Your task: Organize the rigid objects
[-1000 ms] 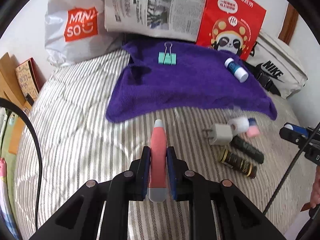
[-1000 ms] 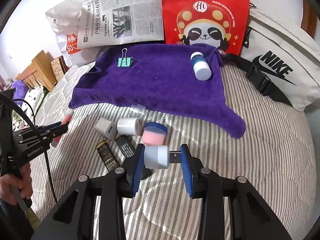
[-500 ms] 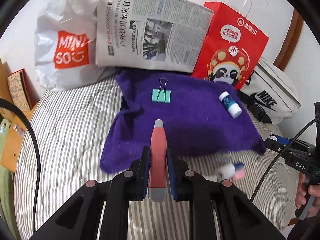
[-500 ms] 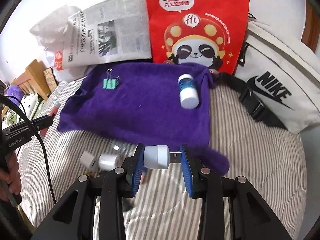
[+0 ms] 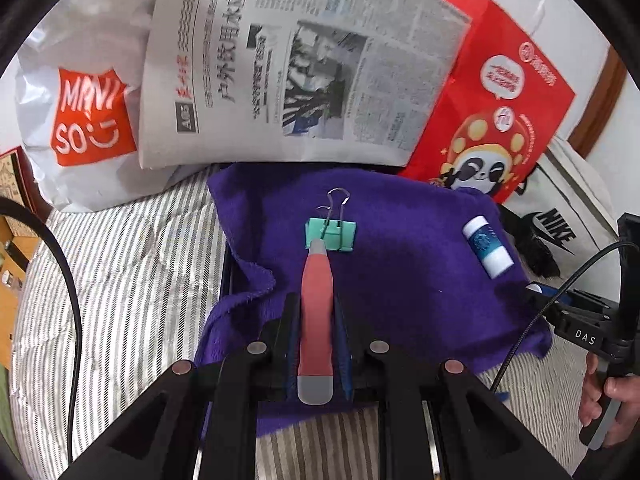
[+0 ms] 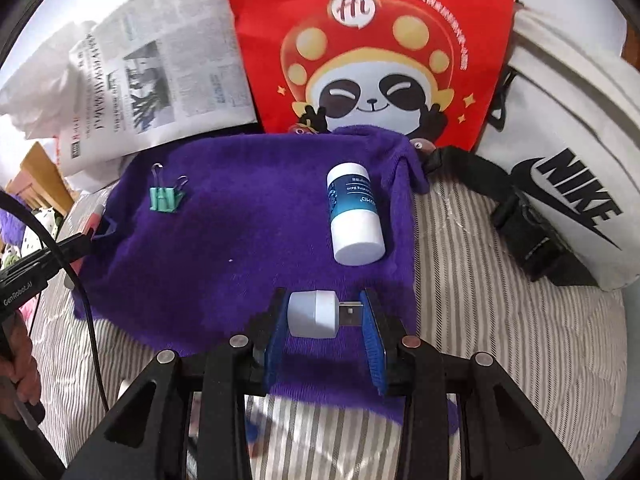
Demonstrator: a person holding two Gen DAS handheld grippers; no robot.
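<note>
My left gripper (image 5: 316, 312) is shut on a red pen-shaped tool with grey ends (image 5: 317, 304), held over the purple towel (image 5: 408, 288); its tip points at the green binder clip (image 5: 331, 234). My right gripper (image 6: 325, 314) is shut on a white USB plug (image 6: 316, 314), held over the towel's near edge (image 6: 248, 240). A blue and white bottle (image 6: 354, 214) lies on the towel ahead of it; it also shows in the left wrist view (image 5: 487, 247). The binder clip (image 6: 165, 198) lies at the towel's far left.
A striped quilt (image 5: 132, 264) covers the bed. Behind the towel stand a newspaper (image 5: 296, 72), a white Miniso bag (image 5: 84, 112), a red panda bag (image 6: 372, 48) and a white Nike bag (image 6: 560, 168). Wooden furniture (image 6: 40, 176) is at the left.
Both grippers moved forward over the purple towel with their objects still held. The loose items on the quilt dropped out of view.
</note>
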